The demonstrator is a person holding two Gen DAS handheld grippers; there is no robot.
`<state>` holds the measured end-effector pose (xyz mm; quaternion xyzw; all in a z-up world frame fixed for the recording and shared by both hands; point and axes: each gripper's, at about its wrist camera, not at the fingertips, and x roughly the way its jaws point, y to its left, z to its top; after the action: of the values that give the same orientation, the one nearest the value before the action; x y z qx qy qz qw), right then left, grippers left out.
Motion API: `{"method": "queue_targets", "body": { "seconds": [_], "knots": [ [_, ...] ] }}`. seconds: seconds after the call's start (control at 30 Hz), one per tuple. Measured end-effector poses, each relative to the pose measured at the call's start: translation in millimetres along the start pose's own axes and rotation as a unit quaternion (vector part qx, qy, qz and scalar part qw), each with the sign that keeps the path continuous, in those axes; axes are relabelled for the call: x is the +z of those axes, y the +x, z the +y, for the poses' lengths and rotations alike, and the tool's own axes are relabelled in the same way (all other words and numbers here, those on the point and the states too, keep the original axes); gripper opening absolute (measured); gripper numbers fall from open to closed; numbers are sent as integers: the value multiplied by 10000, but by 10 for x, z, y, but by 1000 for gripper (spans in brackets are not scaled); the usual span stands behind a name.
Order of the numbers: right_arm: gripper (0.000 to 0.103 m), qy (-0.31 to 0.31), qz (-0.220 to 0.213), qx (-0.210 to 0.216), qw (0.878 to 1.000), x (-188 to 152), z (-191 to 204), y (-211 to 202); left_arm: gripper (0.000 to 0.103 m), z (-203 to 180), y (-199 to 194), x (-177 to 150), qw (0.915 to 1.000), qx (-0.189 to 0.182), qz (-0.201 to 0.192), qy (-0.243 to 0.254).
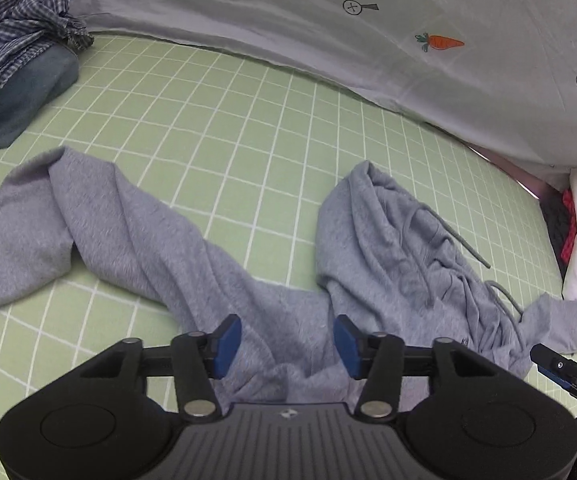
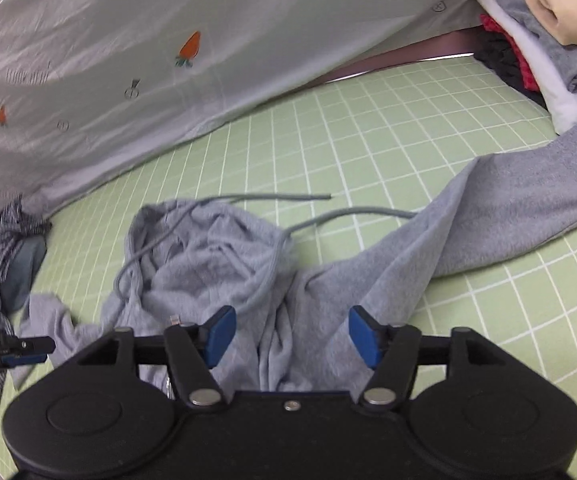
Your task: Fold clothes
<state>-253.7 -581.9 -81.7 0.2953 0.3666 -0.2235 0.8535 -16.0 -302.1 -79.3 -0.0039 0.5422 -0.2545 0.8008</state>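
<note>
A grey hoodie point(image 1: 176, 248) lies crumpled on the green checked sheet point(image 1: 224, 128). One sleeve stretches away to the left, and the hood point(image 1: 392, 232) with its drawstrings is bunched on the right. My left gripper point(image 1: 286, 346) hovers open just above the hoodie's body, blue pads apart with cloth below them. In the right wrist view the same hoodie point(image 2: 328, 292) shows its hood point(image 2: 212, 256) and a long sleeve point(image 2: 528, 200) running right. My right gripper point(image 2: 290, 336) is open over the cloth beside the hood. The right gripper's tip point(image 1: 560, 368) shows at the lower right of the left wrist view.
A white quilt point(image 1: 328, 20) with carrot prints is banked along the far side. A blue checked garment point(image 1: 12, 36) lies heaped on a dark pillow point(image 1: 24, 96) at the far left. A stack of folded clothes point(image 2: 544, 40) sits at the far right.
</note>
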Motion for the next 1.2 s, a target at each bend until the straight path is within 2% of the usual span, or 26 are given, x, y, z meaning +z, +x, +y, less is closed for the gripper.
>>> {"method": "queue_targets", "body": {
  "seconds": [0.07,0.2,0.3,0.43,0.57,0.63,0.67,0.7,0.73,0.77,0.83,0.87,1.0,1.1,1.2],
  "knots": [
    [73,16,-42,-85,10000,122,18,79,76,-73,94,72,10000,-1,53,14],
    [82,-300,-71,-252,9992,323,148,249,78,-203,322,224,9998,-5,219,-20],
    [82,-453,72,-264,9986,423,227,451,78,-271,509,339,9993,-75,323,-164],
    [81,-335,441,-174,9983,488,243,803,78,-293,760,477,9973,-243,465,-508],
    [74,-356,631,-143,9973,519,275,1052,75,-367,980,619,9973,-192,594,-375],
    [65,-476,589,-83,9971,527,301,1122,61,-395,1055,660,9972,-152,670,-282],
    [62,-561,595,-43,9966,533,315,1156,38,-402,1089,678,9970,-136,718,-265],
    [51,-677,668,-14,9955,540,334,1196,14,-402,1121,693,9966,-147,759,-271],
    [41,-805,722,8,9941,548,354,1231,10,-388,1149,703,9962,-198,791,-314],
    [36,-955,737,30,9927,557,377,1254,9,-377,1171,717,9958,-245,810,-343],
    [12,-1247,768,135,9891,588,417,1285,3,-359,1199,764,9956,-324,807,-359],
    [8,-1390,755,197,9872,610,431,1293,2,-355,1209,796,9956,-349,795,-352],
    [6,-1678,335,154,9851,870,424,1290,1,-433,1176,1106,9980,-357,503,-107],
    [5,-1518,-175,73,9882,1238,417,1248,1,-551,1021,1513,9988,-479,-61,52],
    [4,-1343,-889,-69,9869,1690,423,1113,1,-716,789,1938,9953,-527,-759,284]
  ]
}}
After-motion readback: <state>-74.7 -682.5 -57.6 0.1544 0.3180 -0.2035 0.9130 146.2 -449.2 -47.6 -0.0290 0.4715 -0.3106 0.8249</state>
